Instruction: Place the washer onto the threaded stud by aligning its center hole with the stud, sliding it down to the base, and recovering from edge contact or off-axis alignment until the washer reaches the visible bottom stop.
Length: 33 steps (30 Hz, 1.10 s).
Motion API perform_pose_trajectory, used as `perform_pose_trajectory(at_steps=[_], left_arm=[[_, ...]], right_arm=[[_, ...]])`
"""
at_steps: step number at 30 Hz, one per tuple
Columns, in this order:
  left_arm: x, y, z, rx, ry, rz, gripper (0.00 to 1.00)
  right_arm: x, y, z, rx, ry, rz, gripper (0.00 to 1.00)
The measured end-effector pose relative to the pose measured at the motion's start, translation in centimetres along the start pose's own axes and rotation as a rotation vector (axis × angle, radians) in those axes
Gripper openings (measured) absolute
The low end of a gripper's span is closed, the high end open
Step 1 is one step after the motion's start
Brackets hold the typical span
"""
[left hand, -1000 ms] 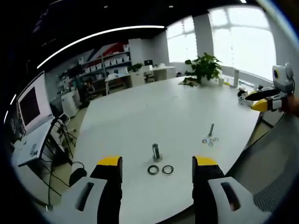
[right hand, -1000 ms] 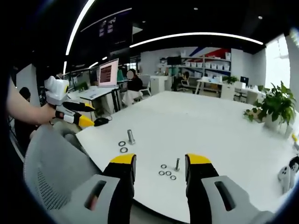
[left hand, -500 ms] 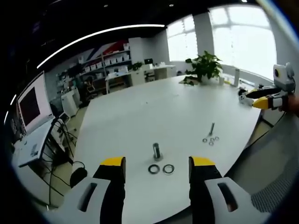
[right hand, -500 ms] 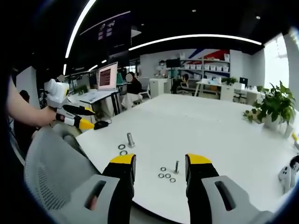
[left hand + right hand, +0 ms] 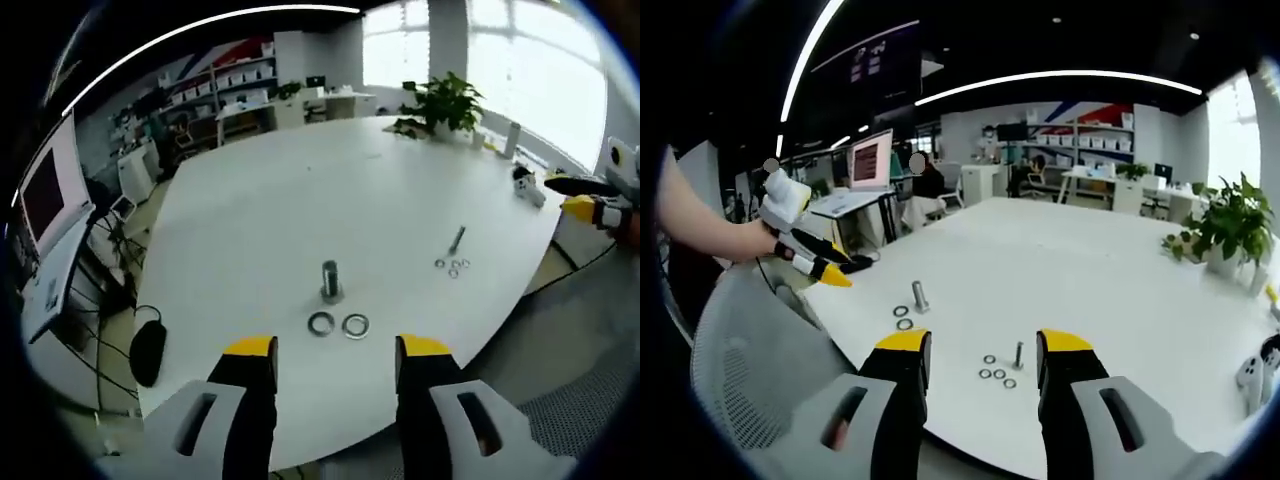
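A short threaded stud (image 5: 330, 281) stands upright on the white table (image 5: 300, 200), with two washers (image 5: 338, 325) lying flat just in front of it. My left gripper (image 5: 336, 352) is open and empty, hovering above the table edge short of those washers. In the right gripper view the same stud (image 5: 920, 294) and its two washers (image 5: 902, 316) lie left of centre. A thinner stud (image 5: 1019, 353) stands among several small washers (image 5: 996, 374) between my right gripper's jaws; my right gripper (image 5: 982, 345) is open and empty. The left gripper (image 5: 810, 258) shows at left, held in a hand.
A grey mesh chair back (image 5: 760, 360) sits at the table's near edge. A potted plant (image 5: 440, 100) stands at the far side. A white controller (image 5: 1252, 372) lies near the table's right edge. Desks, monitors and shelves fill the room behind.
My left gripper has moved forward and tipped down toward the stud and two washers, and its jaws have narrowed slightly. The right gripper has held still.
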State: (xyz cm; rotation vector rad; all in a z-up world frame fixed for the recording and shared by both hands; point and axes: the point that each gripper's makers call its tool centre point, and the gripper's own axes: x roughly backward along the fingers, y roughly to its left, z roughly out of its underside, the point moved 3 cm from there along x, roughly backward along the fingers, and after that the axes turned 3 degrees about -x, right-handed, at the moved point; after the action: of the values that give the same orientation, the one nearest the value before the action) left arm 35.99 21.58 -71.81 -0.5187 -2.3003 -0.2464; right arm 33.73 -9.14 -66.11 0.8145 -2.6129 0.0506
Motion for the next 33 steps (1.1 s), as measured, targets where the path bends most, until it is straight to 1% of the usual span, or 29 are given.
perform_pose_trajectory(at_steps=[5, 6, 9, 12, 16, 22, 26, 28, 29, 31, 33], left_arm=[[-2.3, 1.0, -0.1, 0.019, 0.05, 0.014, 0.41], [-2.9, 1.2, 0.2, 0.01, 0.084, 0.02, 0.4], [-4.3, 1.2, 0.3, 0.002, 0.109, 0.037, 0.4], [-5.4, 1.2, 0.0, -0.052, 0.129, 0.041, 0.39], [-6.8, 1.4, 0.1, -0.084, 0.175, 0.06, 0.4], [-8.8, 1.7, 1.0, -0.109, 0.252, 0.08, 0.42], [-10.1, 1.9, 1.3, -0.149, 0.292, 0.089, 0.42], [-10.6, 2.2, 1.5, -0.192, 0.318, 0.085, 0.4], [-10.6, 2.1, 1.6, -0.192, 0.329, 0.089, 0.39], [-11.3, 2.6, 1.9, -0.184, 0.345, 0.095, 0.37], [-11.6, 2.7, 2.2, -0.17, 0.367, 0.105, 0.35]], right_arm=[[0.0, -0.1, 0.2, -0.005, 0.007, 0.004, 0.45], [0.0, -0.2, 0.2, -0.003, 0.01, 0.009, 0.45], [-0.1, -0.3, 0.2, -0.008, 0.013, 0.017, 0.45], [-0.1, -0.4, 0.4, -0.006, 0.026, 0.019, 0.45], [-0.1, -0.5, 0.5, -0.003, 0.028, 0.027, 0.45], [0.0, -0.8, 0.4, -0.013, 0.023, 0.043, 0.45], [0.0, -0.8, 0.6, -0.006, 0.032, 0.043, 0.45], [0.0, -0.9, 0.6, -0.009, 0.032, 0.047, 0.45], [0.0, -0.9, 0.6, -0.011, 0.032, 0.049, 0.45], [0.1, -0.9, 0.7, -0.01, 0.036, 0.052, 0.45], [0.1, -1.1, 0.6, 0.0, 0.031, 0.07, 0.47]])
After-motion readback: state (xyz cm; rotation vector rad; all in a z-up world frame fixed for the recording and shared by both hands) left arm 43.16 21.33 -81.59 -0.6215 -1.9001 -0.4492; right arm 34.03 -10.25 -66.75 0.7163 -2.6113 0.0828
